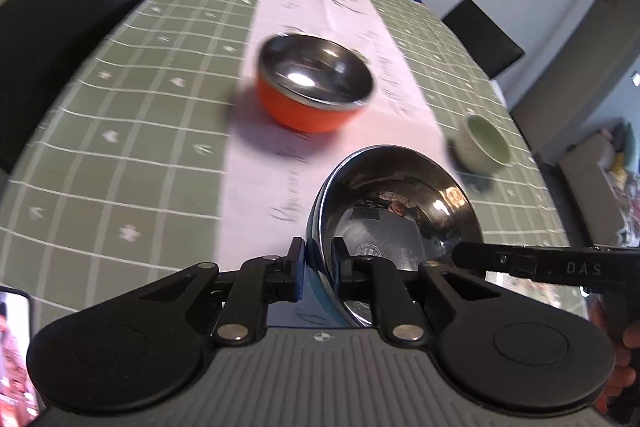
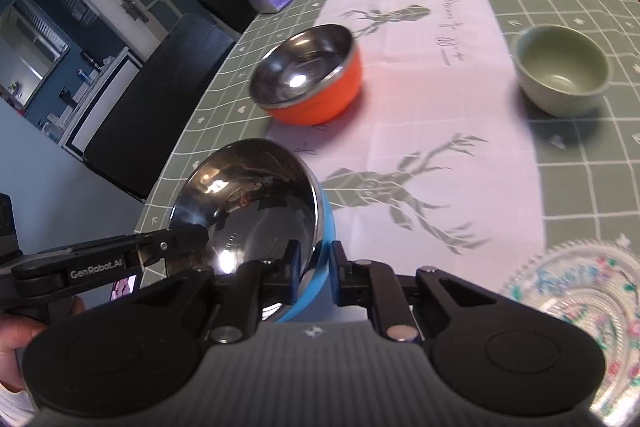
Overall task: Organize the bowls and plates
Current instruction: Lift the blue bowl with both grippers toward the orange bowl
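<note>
Ahead, orange bowl [image 1: 316,87] and green bowl [image 2: 562,69] stand apart.

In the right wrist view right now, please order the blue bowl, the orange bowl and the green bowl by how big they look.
1. blue bowl, largest, but it is held nearest the camera, so unsure
2. orange bowl
3. green bowl, smallest

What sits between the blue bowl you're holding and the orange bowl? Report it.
Nothing stands there. In the right wrist view, only bare pink runner on the table separates the blue bowl from the orange bowl; the green bowl sits off to the right.
</note>
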Demonstrator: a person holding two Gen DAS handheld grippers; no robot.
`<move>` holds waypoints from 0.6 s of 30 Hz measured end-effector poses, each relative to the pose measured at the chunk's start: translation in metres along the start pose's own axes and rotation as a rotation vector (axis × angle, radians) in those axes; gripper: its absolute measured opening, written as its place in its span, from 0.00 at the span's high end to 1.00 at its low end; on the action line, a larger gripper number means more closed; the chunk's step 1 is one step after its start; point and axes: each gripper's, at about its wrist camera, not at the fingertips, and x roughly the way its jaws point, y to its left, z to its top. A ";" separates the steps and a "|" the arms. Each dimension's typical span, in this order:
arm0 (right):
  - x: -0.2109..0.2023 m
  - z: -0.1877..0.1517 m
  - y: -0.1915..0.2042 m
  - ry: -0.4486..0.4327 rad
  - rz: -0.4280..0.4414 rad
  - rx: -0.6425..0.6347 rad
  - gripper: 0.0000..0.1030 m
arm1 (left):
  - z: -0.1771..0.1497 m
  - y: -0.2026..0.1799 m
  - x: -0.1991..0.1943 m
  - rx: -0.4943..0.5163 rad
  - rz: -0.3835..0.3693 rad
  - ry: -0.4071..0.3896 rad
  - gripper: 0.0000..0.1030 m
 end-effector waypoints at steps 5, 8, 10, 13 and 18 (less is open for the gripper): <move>-0.021 -0.004 -0.023 -0.028 -0.019 0.035 0.88 | -0.009 -0.018 0.013 0.019 -0.058 0.075 0.85; -0.028 -0.008 -0.033 -0.034 -0.027 0.049 0.89 | -0.015 -0.025 0.018 0.022 -0.083 0.111 0.84; -0.027 -0.011 -0.037 -0.025 -0.037 0.053 0.89 | -0.019 -0.028 0.020 0.029 -0.081 0.121 0.83; -0.019 -0.013 -0.041 0.000 -0.053 0.061 0.90 | -0.022 -0.033 0.022 0.041 -0.072 0.126 0.82; -0.015 -0.013 -0.047 0.003 -0.073 0.078 0.92 | -0.024 -0.034 0.024 0.033 -0.088 0.136 0.81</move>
